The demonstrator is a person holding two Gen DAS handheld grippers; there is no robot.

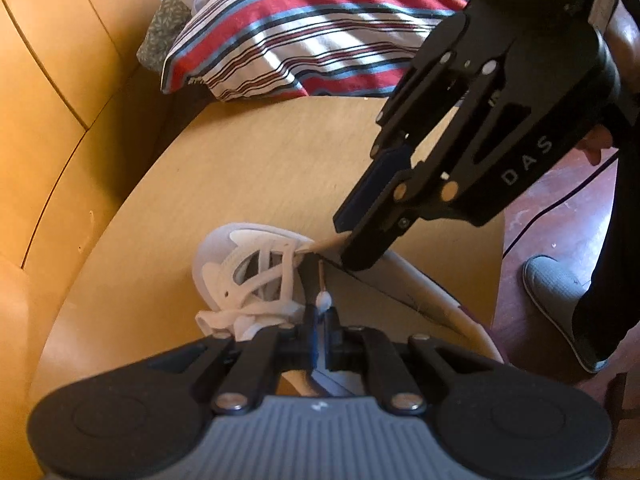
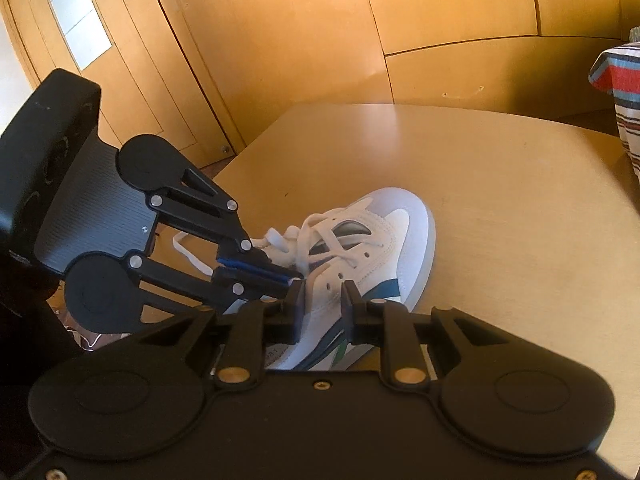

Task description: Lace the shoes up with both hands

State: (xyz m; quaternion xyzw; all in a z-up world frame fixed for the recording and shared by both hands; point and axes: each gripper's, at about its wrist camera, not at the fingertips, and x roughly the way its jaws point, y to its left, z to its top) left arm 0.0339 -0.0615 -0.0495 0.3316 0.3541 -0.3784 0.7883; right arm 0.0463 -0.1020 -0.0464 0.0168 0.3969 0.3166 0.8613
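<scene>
Working the lace on a white sneaker (image 2: 372, 240) that is lying on the table (image 2: 500, 184).

I am keeping my left gripper (image 1: 320, 320) clenched on the flat white lace (image 1: 323, 300) just above the shoe's collar. My right gripper (image 2: 322, 294) is sitting narrowly parted over the stitched, perforated side of the shoe; from the other view its tip seems to be meeting a lace strand, though I cannot tell if it is pinching it. The sneaker is showing a smooth rounded toe, dark teal stripes and a criss-cross of woven laces. The table is pale matte wood, warm orange wooden panels are standing behind it, and a striped cloth (image 1: 304, 36) is draping at its far edge.
</scene>
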